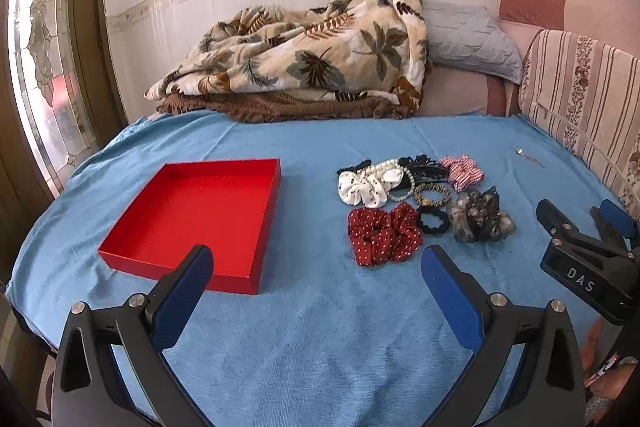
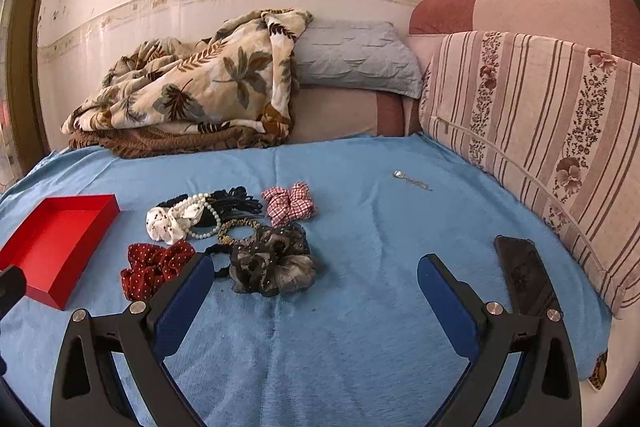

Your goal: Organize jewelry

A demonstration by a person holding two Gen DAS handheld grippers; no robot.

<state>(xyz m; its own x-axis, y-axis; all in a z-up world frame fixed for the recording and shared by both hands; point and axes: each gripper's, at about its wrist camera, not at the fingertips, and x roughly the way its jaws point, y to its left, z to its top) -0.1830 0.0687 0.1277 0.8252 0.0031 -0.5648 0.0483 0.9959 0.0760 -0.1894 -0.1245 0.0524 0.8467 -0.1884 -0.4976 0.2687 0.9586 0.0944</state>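
An empty red tray point(image 1: 144, 247) lies on the blue bedcover, left of a cluster of hair ties and jewelry. The cluster holds a red dotted scrunchie point(image 1: 384, 233), a white scrunchie point(image 1: 362, 189), a pearl bracelet point(image 1: 400, 173), a black hair tie point(image 1: 434, 221), a grey-black scrunchie point(image 1: 480, 217) and a pink checked scrunchie point(image 1: 462, 169). My left gripper point(image 1: 316, 267) is open and empty, just in front of the tray and red scrunchie. My right gripper point(image 2: 314, 277) is open and empty, near the grey-black scrunchie point(image 2: 272, 263); it also shows in the left wrist view point(image 1: 576, 215).
A small silver chain piece point(image 2: 412, 179) lies apart, farther back right. A black phone point(image 2: 524, 275) lies by the striped cushion point(image 2: 540, 131) on the right. A leaf-print blanket point(image 1: 304, 55) and a grey pillow point(image 2: 352, 59) are piled at the back against the wall.
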